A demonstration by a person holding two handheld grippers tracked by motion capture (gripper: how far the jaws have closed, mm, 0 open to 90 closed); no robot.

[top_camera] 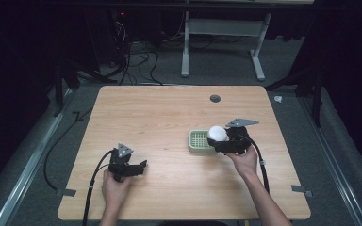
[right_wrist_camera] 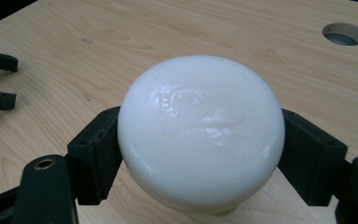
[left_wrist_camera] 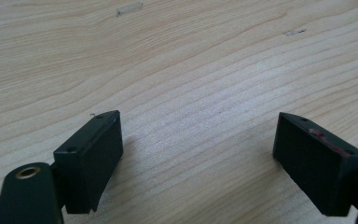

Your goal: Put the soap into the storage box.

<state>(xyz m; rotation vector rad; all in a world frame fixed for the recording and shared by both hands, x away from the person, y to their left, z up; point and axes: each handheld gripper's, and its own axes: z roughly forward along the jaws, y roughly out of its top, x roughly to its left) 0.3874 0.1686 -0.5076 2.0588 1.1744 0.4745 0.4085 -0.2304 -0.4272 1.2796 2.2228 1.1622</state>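
Note:
My right gripper [top_camera: 218, 140] is shut on a round white soap bar [top_camera: 217, 133], holding it just above the right end of a pale green slotted soap dish [top_camera: 197, 141]. In the right gripper view the soap bar [right_wrist_camera: 200, 130] sits squeezed between both black pads [right_wrist_camera: 98, 149], glossy and smooth. My left gripper [top_camera: 143, 166] rests low over the wooden table [top_camera: 169, 113] at the front left. In the left gripper view its fingers [left_wrist_camera: 91, 154] stand wide apart over bare wood, open with nothing between them.
A round cable hole [top_camera: 215, 98] is set in the table toward the back; the same cable hole [right_wrist_camera: 344, 33] shows in the right gripper view. Tape marks [top_camera: 301, 190] sit near the front corners. Cables and a white frame [top_camera: 226, 37] lie on the floor beyond.

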